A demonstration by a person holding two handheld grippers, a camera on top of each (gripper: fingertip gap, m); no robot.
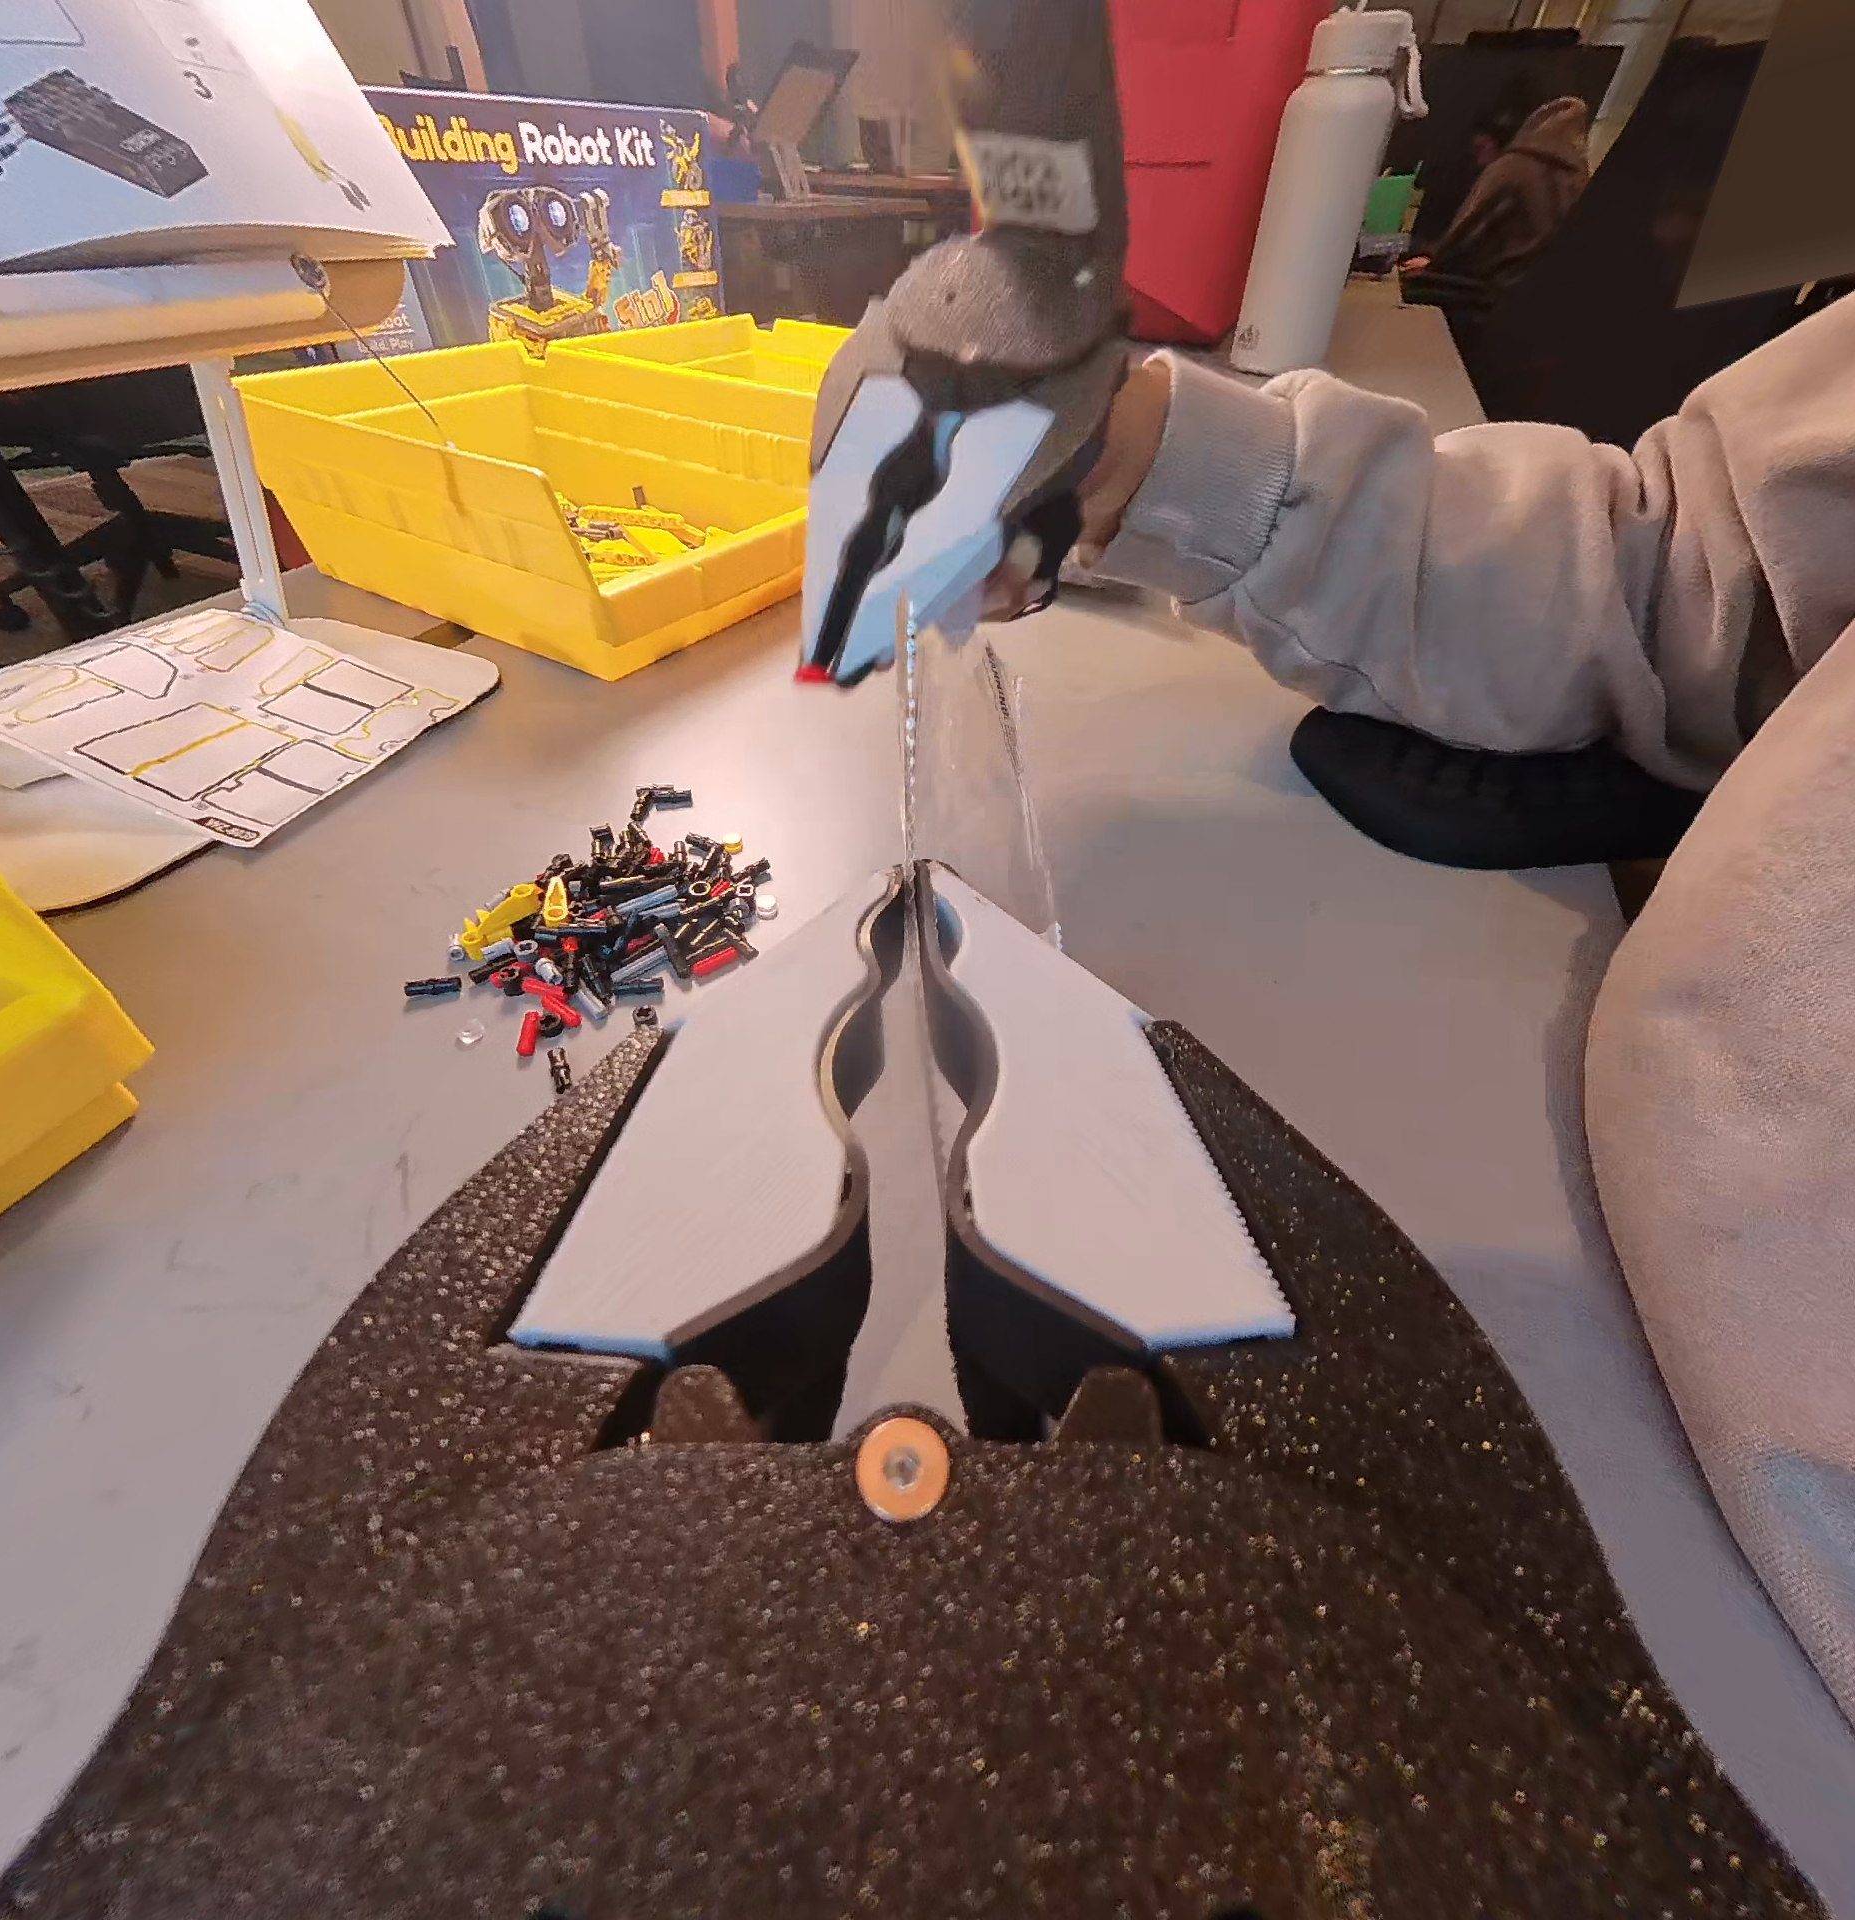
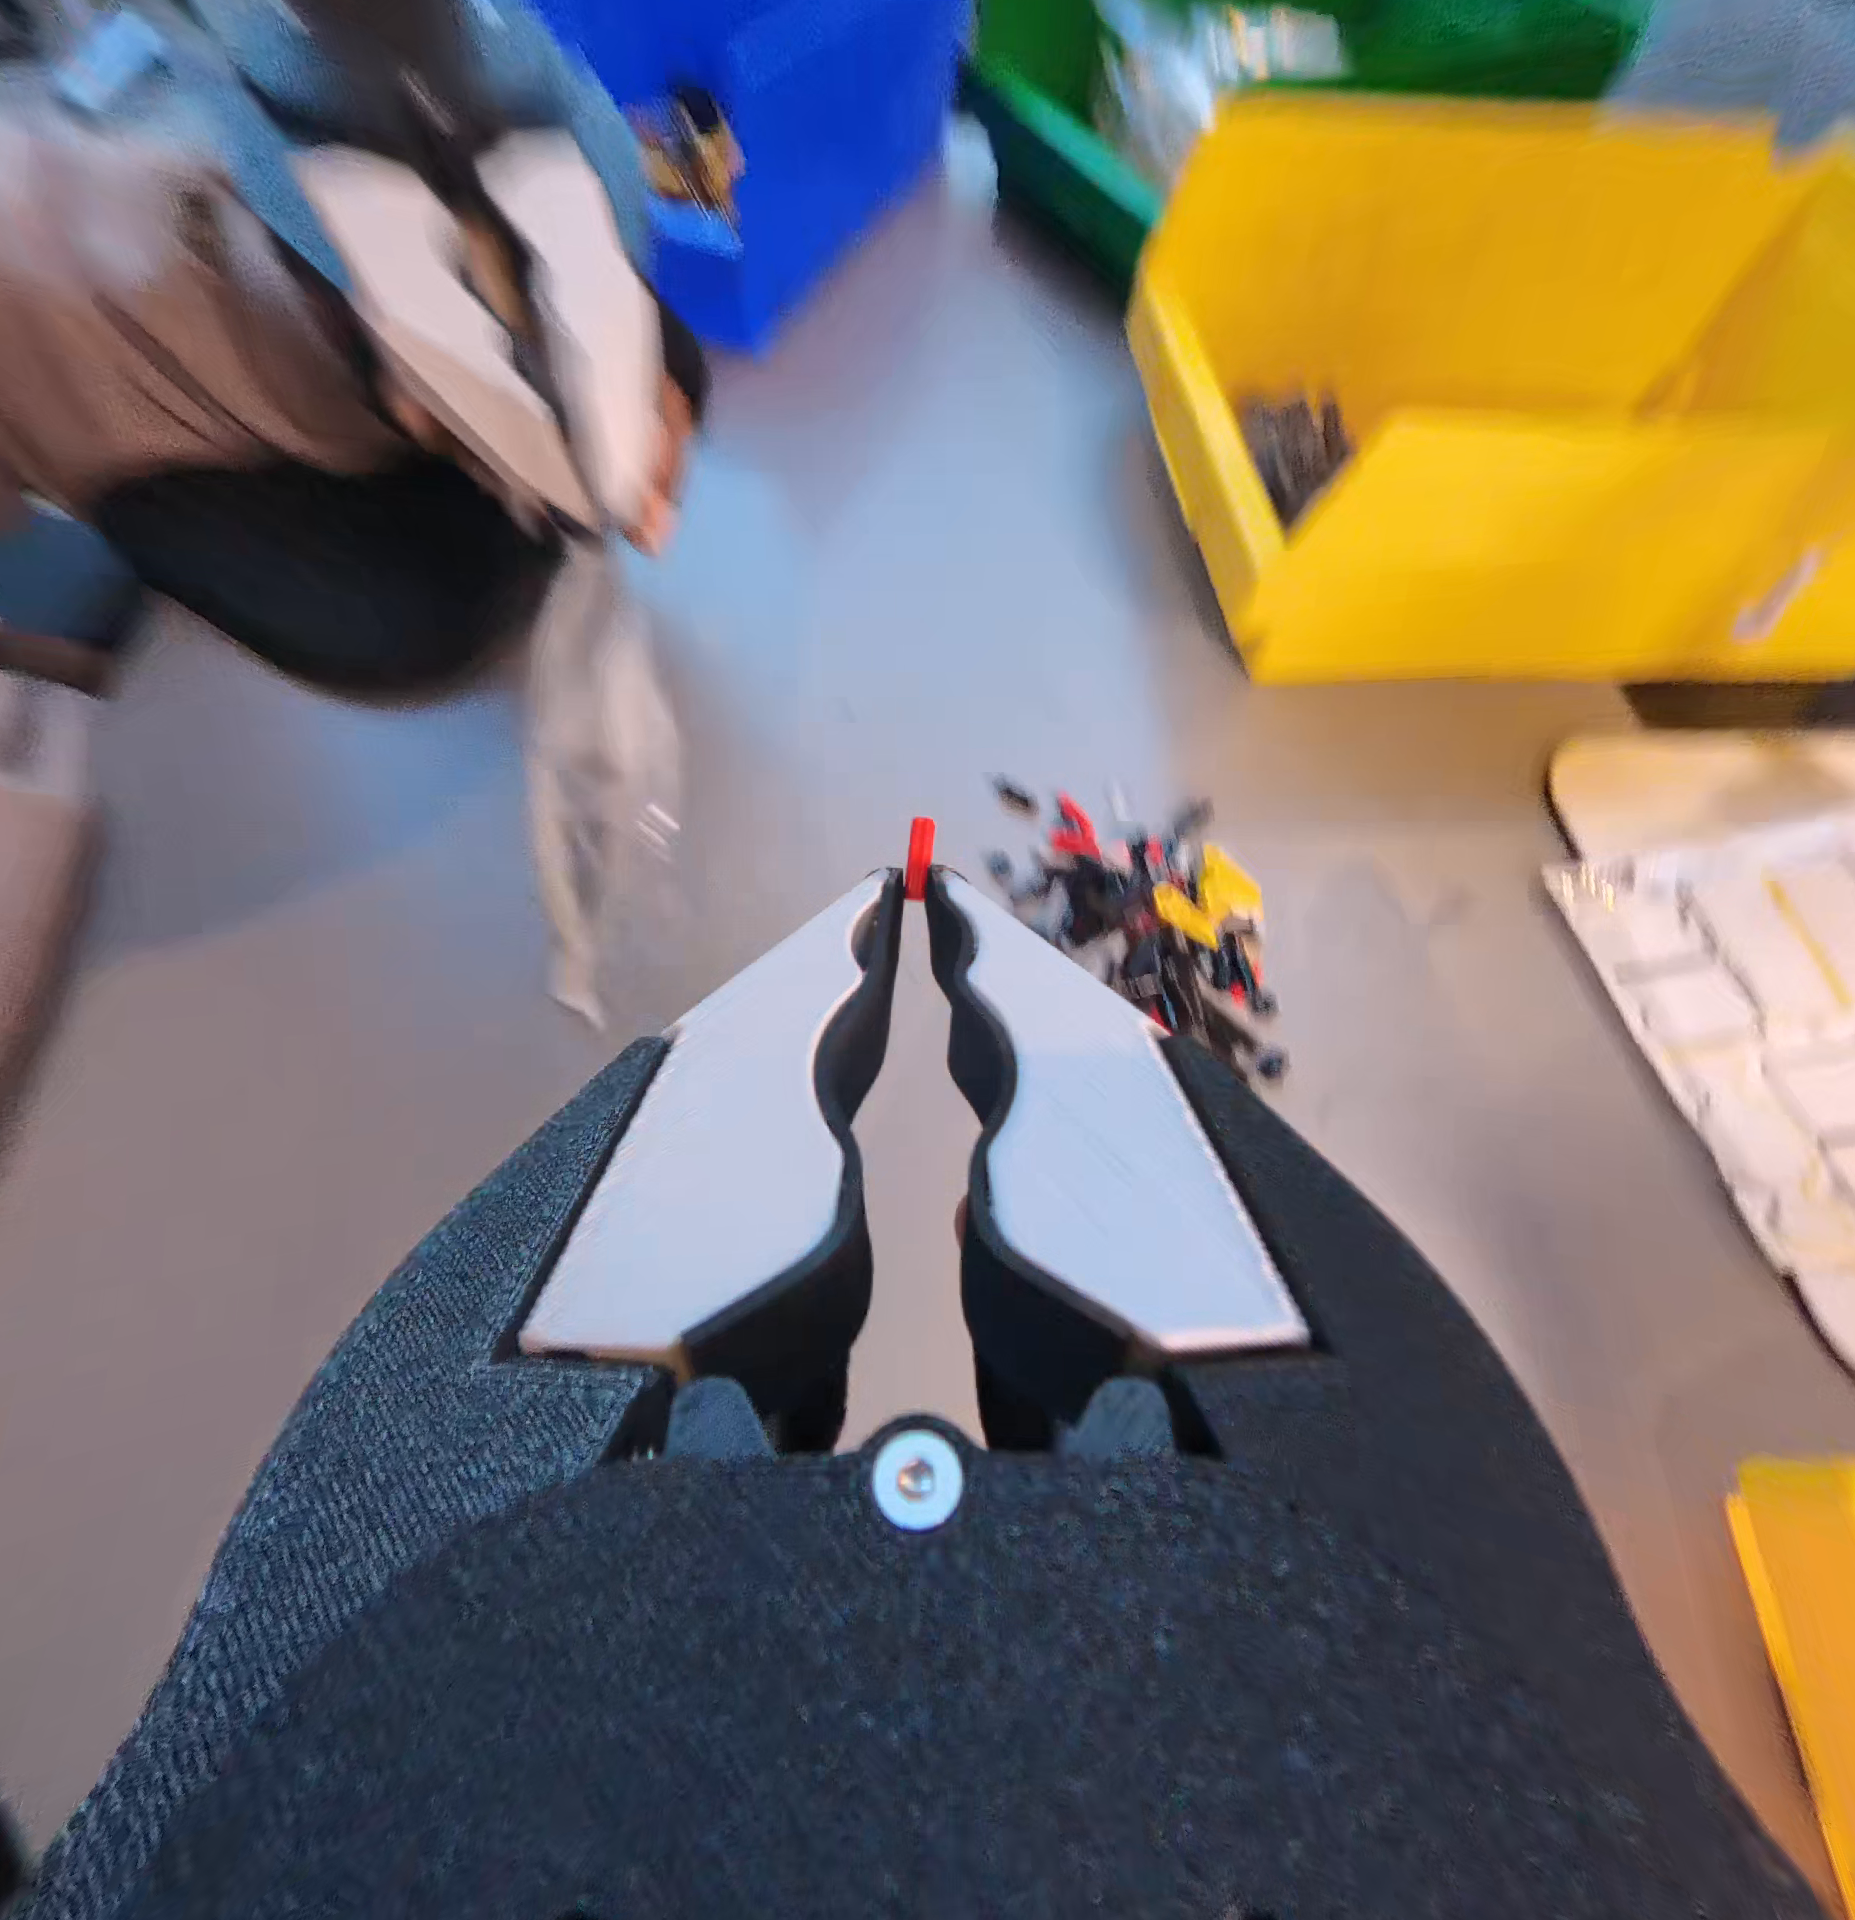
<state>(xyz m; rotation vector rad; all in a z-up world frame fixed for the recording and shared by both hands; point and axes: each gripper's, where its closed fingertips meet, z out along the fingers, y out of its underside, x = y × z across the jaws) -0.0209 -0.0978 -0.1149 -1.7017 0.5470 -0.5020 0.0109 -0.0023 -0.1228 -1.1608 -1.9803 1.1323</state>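
An empty clear plastic bag (image 1: 964, 769) is pinched edge-on in the closed left gripper (image 1: 915, 878); a small red plastic peg (image 2: 918, 857) is clamped in the right gripper (image 2: 910, 883), lifted above the pile of loose black, red and yellow pieces (image 1: 611, 914) on the grey table (image 1: 279, 1195).

A grey desk (image 1: 279, 1195) carries a loose pile of small parts (image 1: 616, 925), black, red, grey and yellow, with a few strays beside it. Behind the pile sits a yellow bin (image 1: 507, 499), and another yellow bin (image 1: 29, 1039) rests at the left edge. A white stand base (image 1: 424, 665) lies on the desk with a printed sheet (image 1: 206, 717) on it. A black pad (image 1: 1463, 790) lies to the right, and a white bottle (image 1: 1307, 197) stands far back.
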